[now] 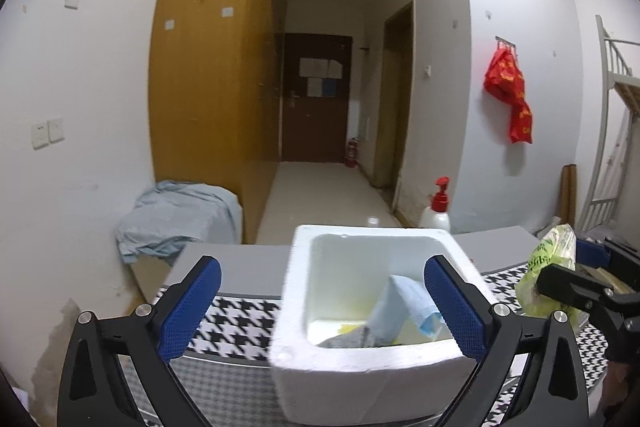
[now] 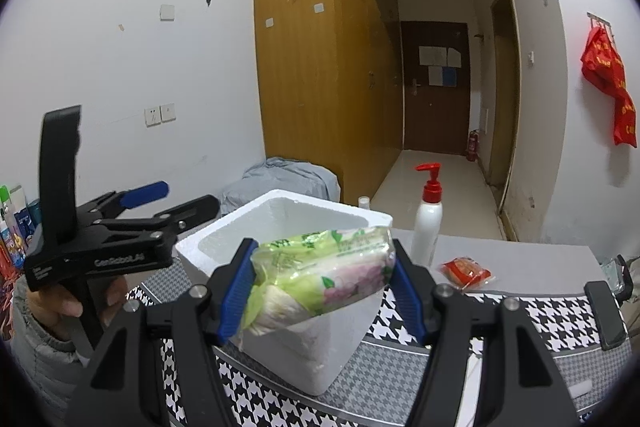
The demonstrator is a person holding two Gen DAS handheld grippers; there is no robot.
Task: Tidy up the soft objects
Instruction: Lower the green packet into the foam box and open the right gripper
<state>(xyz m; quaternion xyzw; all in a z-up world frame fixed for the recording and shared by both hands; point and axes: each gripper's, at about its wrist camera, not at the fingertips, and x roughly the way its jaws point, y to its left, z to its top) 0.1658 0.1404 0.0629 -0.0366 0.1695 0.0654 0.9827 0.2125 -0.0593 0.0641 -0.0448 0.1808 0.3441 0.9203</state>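
A white foam box [image 1: 360, 379] stands on the houndstooth table; it also shows in the right wrist view [image 2: 304, 343]. Inside lie a light blue pack [image 1: 400, 303], a grey cloth [image 1: 352, 341] and something yellow. My left gripper [image 1: 320, 311] is open and empty, its blue pads either side of the box's near part. My right gripper [image 2: 320, 287] is shut on a green and pink tissue pack [image 2: 324, 275] and holds it above the box's near corner. That pack also shows at the right of the left wrist view [image 1: 548, 275].
A white pump bottle with a red top [image 2: 427, 223] stands behind the box. A small red packet [image 2: 466, 273] lies on the table to its right. A grey cloth-covered heap [image 1: 176, 219] sits by the wall. Bottles [image 2: 16, 227] stand at far left.
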